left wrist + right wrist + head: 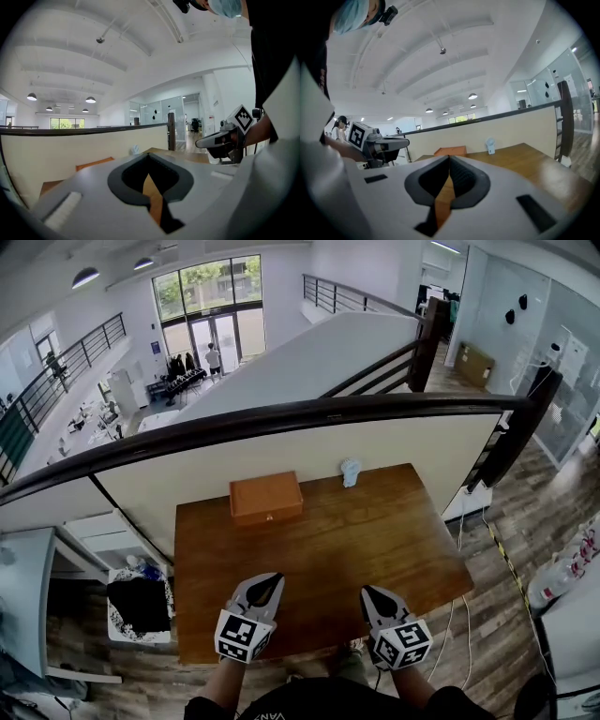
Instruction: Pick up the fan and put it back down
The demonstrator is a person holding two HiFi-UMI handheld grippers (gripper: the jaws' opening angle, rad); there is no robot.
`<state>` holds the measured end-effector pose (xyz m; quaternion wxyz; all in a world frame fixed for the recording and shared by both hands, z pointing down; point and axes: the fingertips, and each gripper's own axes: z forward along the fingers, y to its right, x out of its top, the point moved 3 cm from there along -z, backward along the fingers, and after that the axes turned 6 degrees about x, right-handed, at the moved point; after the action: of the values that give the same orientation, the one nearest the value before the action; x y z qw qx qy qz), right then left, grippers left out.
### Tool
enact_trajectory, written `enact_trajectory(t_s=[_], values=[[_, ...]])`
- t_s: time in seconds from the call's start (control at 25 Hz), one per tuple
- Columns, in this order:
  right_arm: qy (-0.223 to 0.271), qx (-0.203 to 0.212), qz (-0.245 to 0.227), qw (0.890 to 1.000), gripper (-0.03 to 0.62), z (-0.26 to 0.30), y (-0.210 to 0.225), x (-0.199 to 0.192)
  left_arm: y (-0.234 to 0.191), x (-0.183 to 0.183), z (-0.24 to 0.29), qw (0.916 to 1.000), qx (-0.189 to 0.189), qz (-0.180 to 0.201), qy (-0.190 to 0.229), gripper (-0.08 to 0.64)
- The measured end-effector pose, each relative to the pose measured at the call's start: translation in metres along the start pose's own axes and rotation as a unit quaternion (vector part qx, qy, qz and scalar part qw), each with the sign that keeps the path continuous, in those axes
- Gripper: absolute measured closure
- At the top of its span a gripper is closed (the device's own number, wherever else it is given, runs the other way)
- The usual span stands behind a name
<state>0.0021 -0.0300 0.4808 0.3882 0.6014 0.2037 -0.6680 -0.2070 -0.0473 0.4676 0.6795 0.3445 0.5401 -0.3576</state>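
The small pale fan (350, 472) stands upright at the far edge of the wooden table (375, 540), right of centre; it also shows small in the left gripper view as the fan (134, 149) and in the right gripper view as the fan (490, 145). My left gripper (273, 579) hovers over the table's near edge, shut and empty. My right gripper (367, 592) sits beside it at the near right, also shut with nothing held. In its own view the left gripper (149, 156) has its jaws together, and so does the right gripper (450, 158). Both are far from the fan.
A brown wooden box (266, 498) lies at the table's far edge, left of the fan. A cream half wall with a dark handrail (281, 418) runs behind the table. A white bin with a black bag (139, 606) stands left; cables (469, 549) trail on the floor at right.
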Motion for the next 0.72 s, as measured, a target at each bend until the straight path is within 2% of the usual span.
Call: enact_trajectory(t_s=[0.36, 0.72], values=[[-0.015, -0.011, 0.000, 1.000, 0.580, -0.011, -0.044, -0.027, 0.005, -0.036, -0.058, 0.9992, 0.007, -0.032, -0.022, 0.549], [-0.031, -0.014, -0.011, 0.999, 0.581, -0.011, -0.065, -0.040, 0.008, -0.052, -0.081, 0.9987, -0.003, -0.039, -0.031, 0.549]])
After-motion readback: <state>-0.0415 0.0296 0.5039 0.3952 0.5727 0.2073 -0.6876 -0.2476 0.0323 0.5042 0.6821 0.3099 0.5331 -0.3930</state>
